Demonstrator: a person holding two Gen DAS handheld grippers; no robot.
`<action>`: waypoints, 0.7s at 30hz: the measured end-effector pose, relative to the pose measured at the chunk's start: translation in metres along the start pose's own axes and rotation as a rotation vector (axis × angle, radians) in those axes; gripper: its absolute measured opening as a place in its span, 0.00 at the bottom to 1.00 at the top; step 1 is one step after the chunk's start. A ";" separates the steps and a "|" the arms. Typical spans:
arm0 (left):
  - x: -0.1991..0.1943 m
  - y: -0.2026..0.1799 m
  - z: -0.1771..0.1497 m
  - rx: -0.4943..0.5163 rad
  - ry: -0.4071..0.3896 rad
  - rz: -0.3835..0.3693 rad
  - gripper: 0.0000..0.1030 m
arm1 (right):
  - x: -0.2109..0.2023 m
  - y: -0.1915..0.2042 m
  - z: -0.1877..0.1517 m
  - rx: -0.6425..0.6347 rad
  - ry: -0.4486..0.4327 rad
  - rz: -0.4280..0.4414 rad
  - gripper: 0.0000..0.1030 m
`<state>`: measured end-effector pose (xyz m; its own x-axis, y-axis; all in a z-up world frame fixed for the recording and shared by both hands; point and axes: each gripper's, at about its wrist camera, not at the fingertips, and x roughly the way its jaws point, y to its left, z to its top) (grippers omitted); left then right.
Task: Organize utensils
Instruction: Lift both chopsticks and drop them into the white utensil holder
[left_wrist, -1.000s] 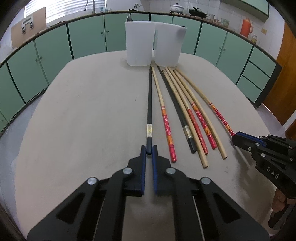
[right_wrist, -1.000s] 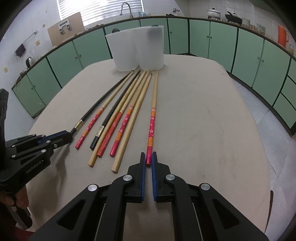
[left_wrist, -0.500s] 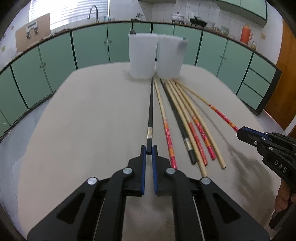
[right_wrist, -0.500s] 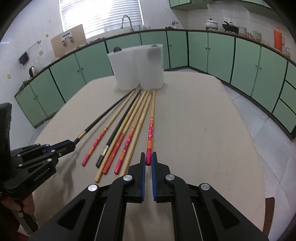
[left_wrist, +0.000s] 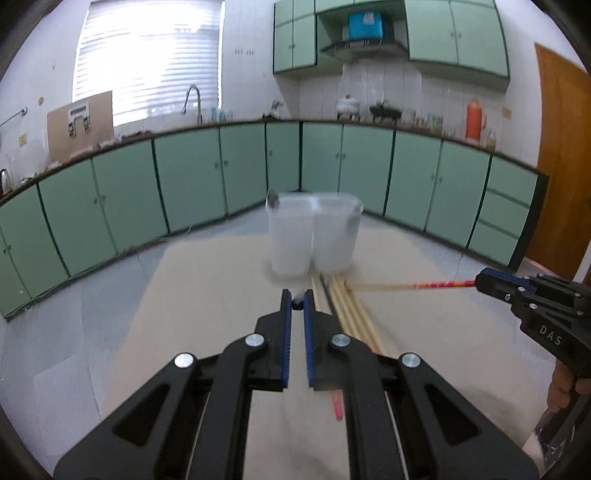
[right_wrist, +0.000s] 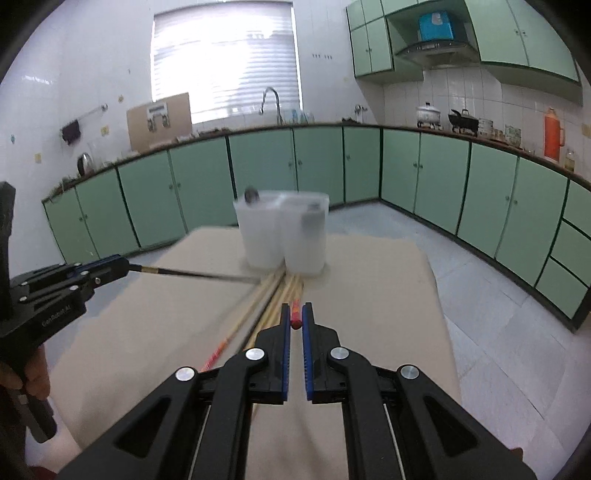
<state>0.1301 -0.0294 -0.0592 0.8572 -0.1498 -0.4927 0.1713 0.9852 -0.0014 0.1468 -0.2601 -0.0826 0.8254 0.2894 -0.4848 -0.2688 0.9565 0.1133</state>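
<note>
The left gripper (left_wrist: 297, 302) pinches the butt of a black chopstick (right_wrist: 192, 273), the right gripper (right_wrist: 296, 319) a red-patterned bamboo chopstick (left_wrist: 413, 285). Both sticks are lifted and point toward two frosted white plastic cups (left_wrist: 313, 236) at the table's far end. More slim bamboo chopsticks (right_wrist: 273, 299) lie lengthwise on the matte beige table (right_wrist: 369, 295). Green cabinets (right_wrist: 443, 177) line the tiled kitchen.

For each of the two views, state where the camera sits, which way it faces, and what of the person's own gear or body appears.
Left wrist: on the left gripper, facing the white containers; the right gripper and hand show.
Right wrist: on the right gripper, facing the same way; the left gripper shows.
Shared: containers, chopsticks on the table.
</note>
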 end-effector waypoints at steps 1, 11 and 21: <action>-0.001 0.000 0.006 0.001 -0.010 -0.006 0.05 | -0.001 -0.001 0.008 0.006 -0.005 0.012 0.06; 0.004 0.002 0.055 -0.029 -0.048 -0.121 0.05 | 0.003 -0.010 0.078 0.011 -0.025 0.114 0.06; 0.004 0.001 0.073 -0.039 -0.059 -0.179 0.05 | 0.011 -0.020 0.115 0.009 0.003 0.178 0.06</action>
<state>0.1694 -0.0350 0.0020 0.8418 -0.3264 -0.4300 0.3055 0.9447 -0.1192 0.2181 -0.2714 0.0099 0.7637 0.4545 -0.4584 -0.4063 0.8903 0.2058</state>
